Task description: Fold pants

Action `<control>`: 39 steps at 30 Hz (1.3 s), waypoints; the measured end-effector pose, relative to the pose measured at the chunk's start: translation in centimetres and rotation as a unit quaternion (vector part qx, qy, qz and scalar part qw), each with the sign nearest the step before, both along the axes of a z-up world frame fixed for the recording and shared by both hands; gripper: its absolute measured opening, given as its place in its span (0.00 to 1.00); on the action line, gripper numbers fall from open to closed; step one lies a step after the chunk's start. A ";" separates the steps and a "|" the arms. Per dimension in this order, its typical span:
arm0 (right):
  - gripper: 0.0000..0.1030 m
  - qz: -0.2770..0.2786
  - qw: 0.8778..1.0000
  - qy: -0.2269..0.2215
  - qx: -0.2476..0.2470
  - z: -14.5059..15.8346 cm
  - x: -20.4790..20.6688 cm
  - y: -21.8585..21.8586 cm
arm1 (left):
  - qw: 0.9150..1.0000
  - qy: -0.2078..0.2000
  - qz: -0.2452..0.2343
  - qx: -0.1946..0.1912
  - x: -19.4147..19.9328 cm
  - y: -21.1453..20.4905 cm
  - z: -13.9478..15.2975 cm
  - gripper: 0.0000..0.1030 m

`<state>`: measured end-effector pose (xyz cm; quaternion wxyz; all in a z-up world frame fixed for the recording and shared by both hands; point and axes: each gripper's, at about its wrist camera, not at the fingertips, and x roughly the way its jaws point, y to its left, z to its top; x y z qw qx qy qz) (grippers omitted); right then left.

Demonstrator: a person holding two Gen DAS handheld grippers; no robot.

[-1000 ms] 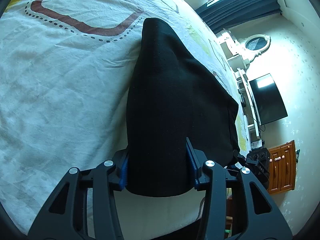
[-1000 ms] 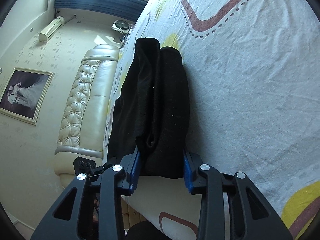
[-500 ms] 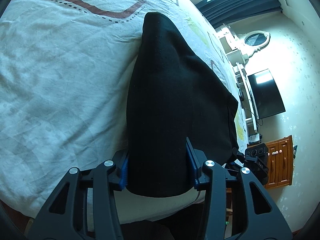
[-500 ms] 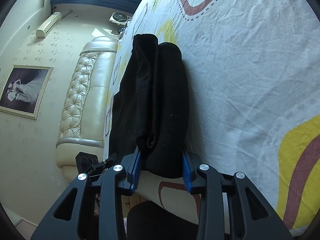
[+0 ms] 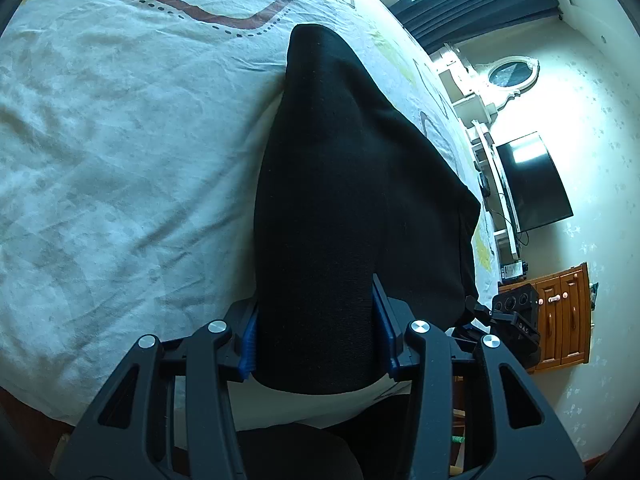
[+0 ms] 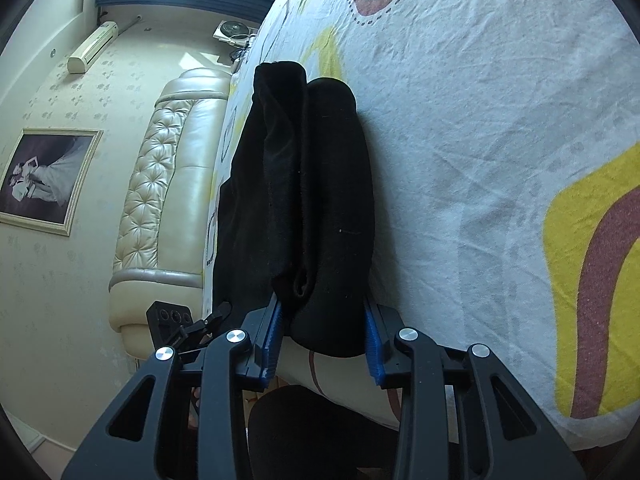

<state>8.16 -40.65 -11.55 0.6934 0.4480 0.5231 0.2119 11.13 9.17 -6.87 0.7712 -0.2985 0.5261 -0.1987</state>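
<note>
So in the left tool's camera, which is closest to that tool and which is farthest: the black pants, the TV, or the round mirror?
1. Black pants: pinched in the left tool, right at its fingers.
2. TV: off to the right, on the wall past the bed's edge.
3. Round mirror: upper right, farther along that wall than the TV.

We see the black pants (image 5: 340,200) filling the centre of the left wrist frame, a smooth folded bundle tapering toward the upper middle. In the right wrist frame the pants (image 6: 320,200) show bunched layers, their open hem end at lower centre.
</note>
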 end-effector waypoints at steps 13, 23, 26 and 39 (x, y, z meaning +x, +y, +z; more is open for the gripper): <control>0.34 0.000 1.000 0.000 0.001 -0.1 0.1 0.0 | 1.000 -0.002 0.002 0.003 -0.4 -0.2 0.0 0.44; 0.34 0.000 1.000 0.001 0.002 -0.2 0.2 -0.1 | 1.000 -0.003 0.002 0.003 -0.5 -0.3 -0.1 0.44; 0.34 0.001 1.000 0.001 0.003 -0.2 0.2 0.0 | 1.000 -0.002 0.003 0.001 -0.6 -0.2 -0.1 0.44; 0.49 0.003 0.999 0.000 0.036 -0.6 0.2 -0.6 | 0.995 -0.072 -0.018 0.068 -2.1 0.3 1.2 0.65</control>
